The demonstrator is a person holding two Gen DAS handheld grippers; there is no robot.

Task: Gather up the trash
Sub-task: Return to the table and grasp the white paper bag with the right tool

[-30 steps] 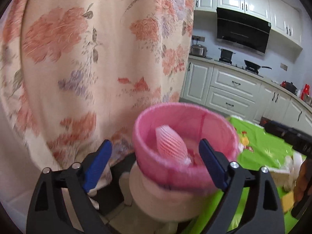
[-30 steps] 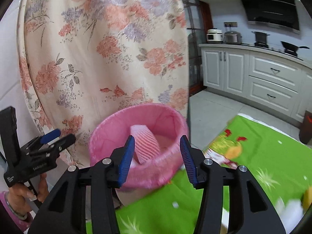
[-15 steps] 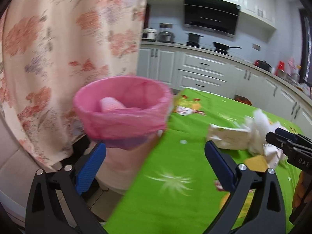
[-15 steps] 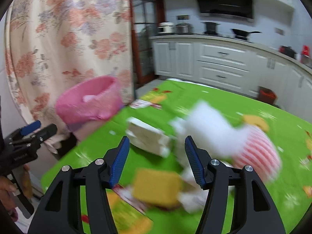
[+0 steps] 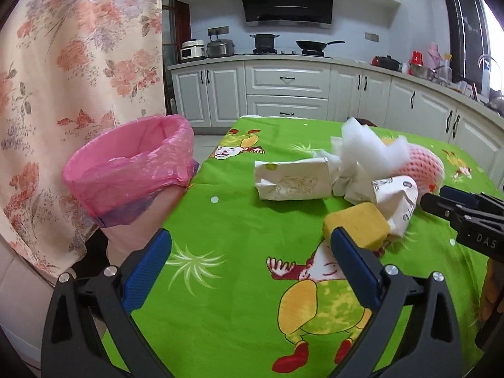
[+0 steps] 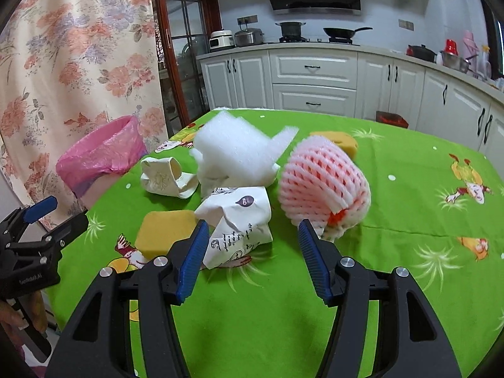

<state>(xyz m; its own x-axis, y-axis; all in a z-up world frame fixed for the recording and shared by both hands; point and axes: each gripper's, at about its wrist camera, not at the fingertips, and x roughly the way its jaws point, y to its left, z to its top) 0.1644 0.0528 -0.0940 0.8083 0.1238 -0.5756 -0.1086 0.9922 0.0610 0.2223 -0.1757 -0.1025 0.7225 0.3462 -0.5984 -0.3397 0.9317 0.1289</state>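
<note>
In your left wrist view, the left gripper [image 5: 250,252] is wide and empty. The bin [image 5: 132,170] with pink liner stands at 10 o'clock beside the table [image 5: 239,220]; its inside is hidden.

In your right wrist view, the right gripper [image 6: 252,245] is wide, empty. The crumpled paper [image 6: 236,217] lies just ahead, the foam net [image 6: 324,182] at 1 o'clock. I think the light paper may slip away from a shallow pinch.

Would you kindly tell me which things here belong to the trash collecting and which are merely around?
Job: pink-lined bin, white foam, pink fruit net, crumpled paper bags, yellow sponge.
Around: floral curtain, wok, cabinets.
</note>
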